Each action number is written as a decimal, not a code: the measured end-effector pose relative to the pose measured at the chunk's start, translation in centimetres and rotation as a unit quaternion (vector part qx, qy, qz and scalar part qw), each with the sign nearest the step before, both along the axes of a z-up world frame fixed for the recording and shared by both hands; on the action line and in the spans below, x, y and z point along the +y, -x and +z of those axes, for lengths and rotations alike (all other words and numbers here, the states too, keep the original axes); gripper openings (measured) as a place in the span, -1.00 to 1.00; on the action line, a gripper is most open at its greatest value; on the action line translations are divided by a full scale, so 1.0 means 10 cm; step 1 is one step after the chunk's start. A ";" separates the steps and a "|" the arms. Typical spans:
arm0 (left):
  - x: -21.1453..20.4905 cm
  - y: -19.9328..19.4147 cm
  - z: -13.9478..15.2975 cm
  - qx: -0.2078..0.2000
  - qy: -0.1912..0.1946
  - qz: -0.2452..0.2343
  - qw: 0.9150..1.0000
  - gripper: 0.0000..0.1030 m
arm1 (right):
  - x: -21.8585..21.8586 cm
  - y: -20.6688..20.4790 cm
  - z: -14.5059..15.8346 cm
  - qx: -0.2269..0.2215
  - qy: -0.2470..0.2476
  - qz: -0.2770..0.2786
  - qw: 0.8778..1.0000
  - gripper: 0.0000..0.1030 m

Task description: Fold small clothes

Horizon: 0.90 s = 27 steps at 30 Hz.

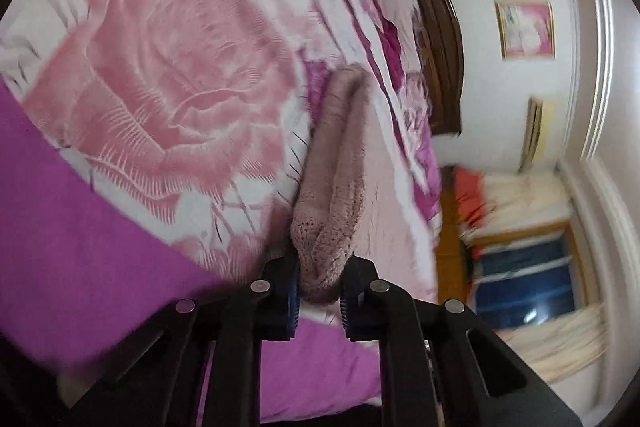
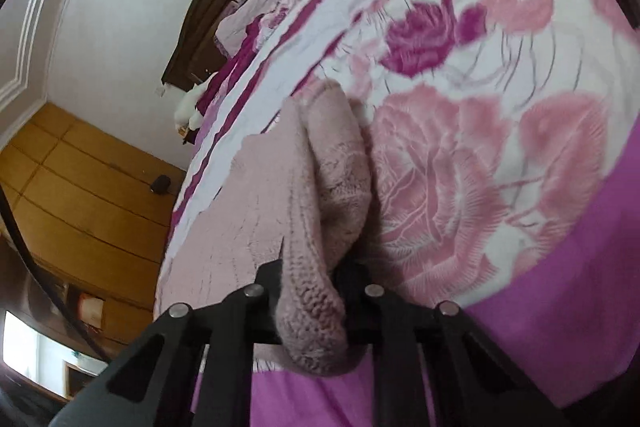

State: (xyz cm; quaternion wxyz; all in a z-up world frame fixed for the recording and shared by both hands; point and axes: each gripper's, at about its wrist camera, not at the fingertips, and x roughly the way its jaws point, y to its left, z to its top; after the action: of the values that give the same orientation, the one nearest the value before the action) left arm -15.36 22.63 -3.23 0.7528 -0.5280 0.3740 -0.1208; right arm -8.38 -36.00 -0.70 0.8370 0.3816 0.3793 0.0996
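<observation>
Floral bedspread (image 1: 168, 75); one pink knit garment (image 1: 336, 187) clamped by left tool (image 1: 318, 301), right tool (image 2: 306, 301)

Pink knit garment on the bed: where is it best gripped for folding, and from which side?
By the bunched knit edge nearest each camera, approached low from the near side of the bed. The pink knit garment lies lengthwise away, and the left gripper and right gripper already pinch that edge.

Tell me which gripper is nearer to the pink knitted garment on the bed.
Neither is nearer: both touch it. The left gripper is shut on a bunched edge of the pink knitted garment. The right gripper is likewise shut on another bunched edge of it.
</observation>
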 end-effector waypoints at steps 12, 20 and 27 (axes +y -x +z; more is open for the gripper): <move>0.09 0.14 -0.03 0.014 -0.014 -0.018 1.000 -1.00 | 0.08 0.08 0.23 0.097 0.187 -0.051 0.976 0.27; 0.16 0.18 -0.13 0.000 0.043 -0.013 0.999 -0.89 | 1.02 0.11 0.96 0.017 0.396 -0.038 0.917 0.56; 0.30 0.21 -0.36 -0.024 0.142 0.024 0.989 -0.75 | 3.09 -0.39 1.19 -0.011 0.327 0.275 0.904 0.93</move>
State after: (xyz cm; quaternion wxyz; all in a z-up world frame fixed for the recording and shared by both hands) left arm -17.49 25.65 -6.78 0.6812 -0.6359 0.3222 -0.1668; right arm -4.43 -5.08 11.18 0.8582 -0.0343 0.4715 0.1999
